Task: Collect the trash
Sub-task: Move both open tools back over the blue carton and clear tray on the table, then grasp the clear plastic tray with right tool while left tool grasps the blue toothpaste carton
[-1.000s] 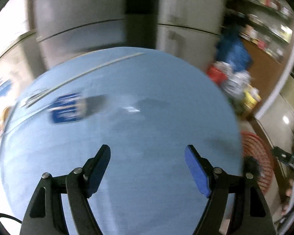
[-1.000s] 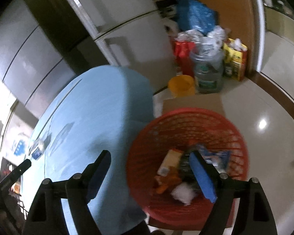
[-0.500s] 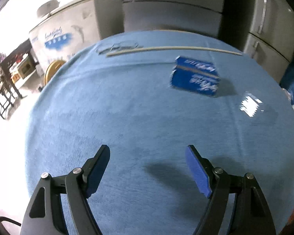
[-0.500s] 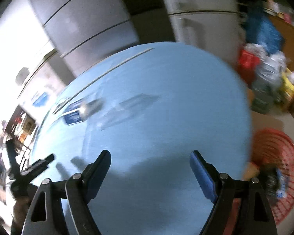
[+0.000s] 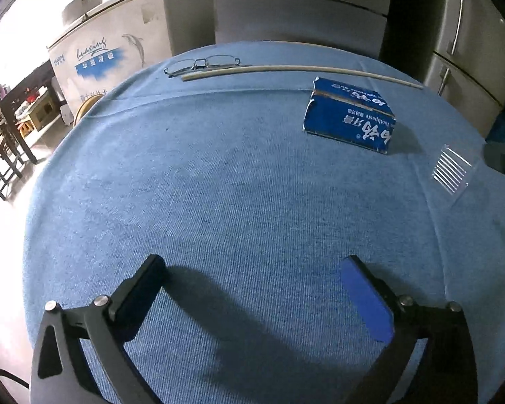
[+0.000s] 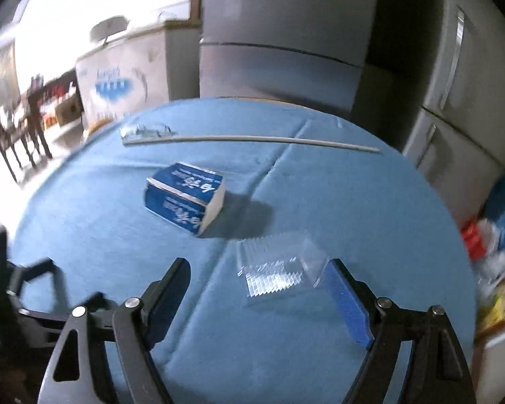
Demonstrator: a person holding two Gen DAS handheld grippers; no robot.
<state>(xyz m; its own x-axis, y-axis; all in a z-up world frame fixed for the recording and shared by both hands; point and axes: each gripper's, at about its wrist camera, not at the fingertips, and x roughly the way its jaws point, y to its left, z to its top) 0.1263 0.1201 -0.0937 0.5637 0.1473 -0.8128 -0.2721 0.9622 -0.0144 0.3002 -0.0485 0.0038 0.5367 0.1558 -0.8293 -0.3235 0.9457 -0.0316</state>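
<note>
A blue toothpaste box [image 5: 350, 119] [image 6: 185, 198] lies on the round blue-clothed table [image 5: 219, 202] [image 6: 353, 202]. A clear ridged plastic tray [image 6: 279, 271] [image 5: 452, 170] lies to its right. My left gripper [image 5: 252, 269] is open and empty over the table's near part, well short of the box. My right gripper [image 6: 257, 272] is open and empty, its fingertips just short of the clear tray, which sits toward the right finger. The left gripper shows at the left edge of the right wrist view [image 6: 23, 289].
A long thin pale stick [image 5: 299, 69] [image 6: 252, 139] and a pair of glasses [image 5: 202, 64] lie at the table's far side. Grey fridges [image 5: 299, 10] stand behind the table, a white chest freezer [image 5: 111, 50] at far left. Bags and clutter [image 6: 491, 259] sit on the floor at right.
Both grippers have swung from the red basket side back over the table. The right one now faces the clear tray and the box; the left has steadied, with the box farther right.
</note>
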